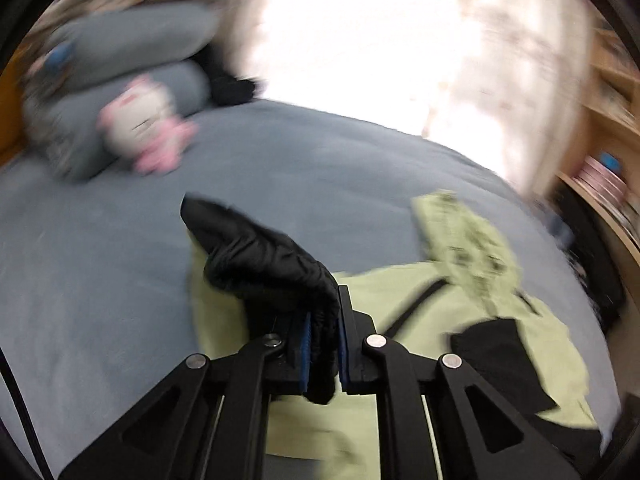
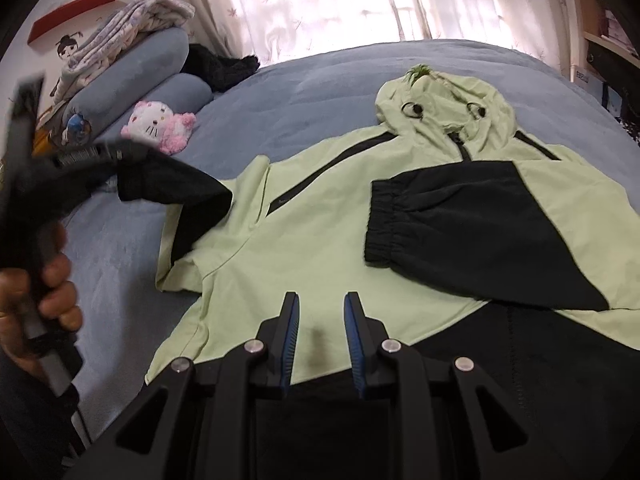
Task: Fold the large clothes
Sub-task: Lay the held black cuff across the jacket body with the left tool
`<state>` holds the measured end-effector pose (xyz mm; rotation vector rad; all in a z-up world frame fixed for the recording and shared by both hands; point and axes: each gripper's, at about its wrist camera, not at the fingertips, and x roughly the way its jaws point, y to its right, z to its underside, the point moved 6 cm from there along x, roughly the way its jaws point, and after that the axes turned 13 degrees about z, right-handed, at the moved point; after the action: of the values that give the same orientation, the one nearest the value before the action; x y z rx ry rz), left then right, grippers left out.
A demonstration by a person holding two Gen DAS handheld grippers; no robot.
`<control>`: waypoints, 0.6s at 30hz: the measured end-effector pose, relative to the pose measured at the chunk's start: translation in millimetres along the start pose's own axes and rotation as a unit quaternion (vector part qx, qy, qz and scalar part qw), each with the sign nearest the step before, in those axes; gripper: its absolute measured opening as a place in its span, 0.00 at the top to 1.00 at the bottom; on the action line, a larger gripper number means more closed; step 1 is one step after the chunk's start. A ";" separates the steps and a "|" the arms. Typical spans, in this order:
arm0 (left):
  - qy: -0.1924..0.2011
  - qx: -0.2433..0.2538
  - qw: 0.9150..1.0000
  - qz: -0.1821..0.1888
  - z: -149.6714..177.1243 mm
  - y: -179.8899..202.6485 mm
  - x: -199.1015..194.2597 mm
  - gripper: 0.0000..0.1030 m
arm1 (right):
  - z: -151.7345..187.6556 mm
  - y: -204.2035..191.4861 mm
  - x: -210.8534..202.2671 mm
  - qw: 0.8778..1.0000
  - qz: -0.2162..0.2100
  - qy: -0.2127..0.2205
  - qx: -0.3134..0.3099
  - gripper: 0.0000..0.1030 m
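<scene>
left gripper point(image 1: 323, 336): clenched on black sleeve cuff point(image 1: 260, 256) | right gripper point(image 2: 321, 340): parted, nothing between my fingers, green-black jacket point(image 2: 304, 240) beneath | readable writing: none

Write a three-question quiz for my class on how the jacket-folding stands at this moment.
1. True or false: the left hand-held gripper is shut on the black sleeve.
2. Which sleeve already lies folded across the jacket: A the one on the right of the right wrist view, B the one on the left, C neither?
3. Fill in: the right hand-held gripper is open and holds ____.

Key
1. True; black cloth sits between its pads.
2. A; the folded sleeve rests on the chest.
3. Nothing; it hangs above the hem.
</scene>
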<state>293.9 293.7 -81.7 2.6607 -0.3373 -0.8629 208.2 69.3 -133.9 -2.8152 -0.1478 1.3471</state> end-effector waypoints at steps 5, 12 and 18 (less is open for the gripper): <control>-0.059 0.060 0.993 0.088 6.9 85.2 9.2 0.92 | -8.8 29.4 -16.0 0.999 0.019 0.021 0.026 0.78; -0.177 0.142 0.962 0.150 58.5 184.2 47.9 0.92 | -12.2 100.0 -30.1 0.994 0.070 0.036 0.078 0.78; -0.236 0.163 0.942 0.177 105.7 233.3 80.5 0.90 | -0.4 148.2 -20.6 0.988 0.089 0.010 0.127 0.78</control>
<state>265.2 29.2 -118.0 2.5098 -1.1233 -1.4124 207.3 -80.1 -126.0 -2.6773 0.2642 1.2636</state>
